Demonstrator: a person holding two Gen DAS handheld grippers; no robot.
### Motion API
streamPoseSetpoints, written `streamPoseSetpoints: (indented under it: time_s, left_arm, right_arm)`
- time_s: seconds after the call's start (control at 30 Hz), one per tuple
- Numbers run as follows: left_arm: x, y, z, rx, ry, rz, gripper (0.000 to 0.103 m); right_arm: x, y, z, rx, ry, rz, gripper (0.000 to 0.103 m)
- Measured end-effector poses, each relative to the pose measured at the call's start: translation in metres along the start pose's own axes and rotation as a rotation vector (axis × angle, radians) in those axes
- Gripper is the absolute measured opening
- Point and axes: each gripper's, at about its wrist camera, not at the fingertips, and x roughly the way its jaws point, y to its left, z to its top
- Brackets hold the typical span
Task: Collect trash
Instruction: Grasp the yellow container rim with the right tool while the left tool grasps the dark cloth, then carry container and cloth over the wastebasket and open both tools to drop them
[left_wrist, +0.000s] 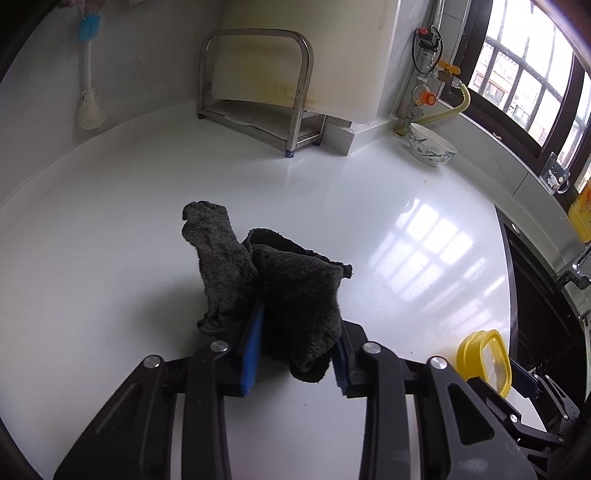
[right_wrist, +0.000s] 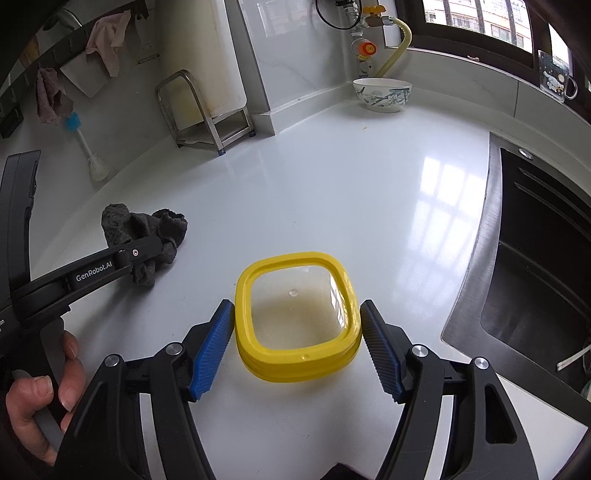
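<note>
Grey rag (left_wrist: 291, 291) clamped in left claw (left_wrist: 295, 354); yellow lid (right_wrist: 297, 317) between right claw's (right_wrist: 297, 345) fingers.

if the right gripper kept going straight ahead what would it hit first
The yellow lid: it already sits between the open right gripper fingers, so the palm would likely meet its near edge first. Beyond it is bare counter.

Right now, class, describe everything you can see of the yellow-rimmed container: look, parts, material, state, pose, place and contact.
The yellow-rimmed container is squarish with rounded corners, seemingly plastic: a thick yellow ring framing a clear panel, with a stacked yellow band below. It sits flat on the white counter, left of the dark sink. The right gripper brackets it, its blue pads at or near both sides; contact is unclear. Contents cannot be told.
</note>
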Motion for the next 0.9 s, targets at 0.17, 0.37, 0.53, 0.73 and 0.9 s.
streamPoseSetpoints:
  time_s: [0.17, 0.37, 0.53, 0.73, 0.9]
  left_arm:
    - [-0.013, 0.005, -0.005, -0.004, 0.014, 0.0, 0.02]
    - [-0.041, 0.006, -0.017, 0.01, 0.016, 0.022, 0.018]
    - [-0.069, -0.001, -0.029, 0.017, 0.012, 0.034, 0.018]
    - [-0.105, -0.015, -0.048, 0.014, 0.009, 0.047, 0.017]
    - [-0.139, -0.03, -0.065, 0.006, -0.011, 0.058, 0.017]
  right_arm:
    - [-0.013, 0.005, -0.002, 0.002, -0.011, 0.01, 0.067]
    - [-0.034, 0.013, -0.009, -0.002, -0.017, 0.034, 0.067]
    - [-0.056, 0.016, -0.016, 0.002, -0.017, 0.06, 0.067]
    - [-0.087, 0.015, -0.029, -0.021, -0.015, 0.086, 0.067]
    - [-0.116, 0.011, -0.045, -0.053, -0.009, 0.114, 0.067]
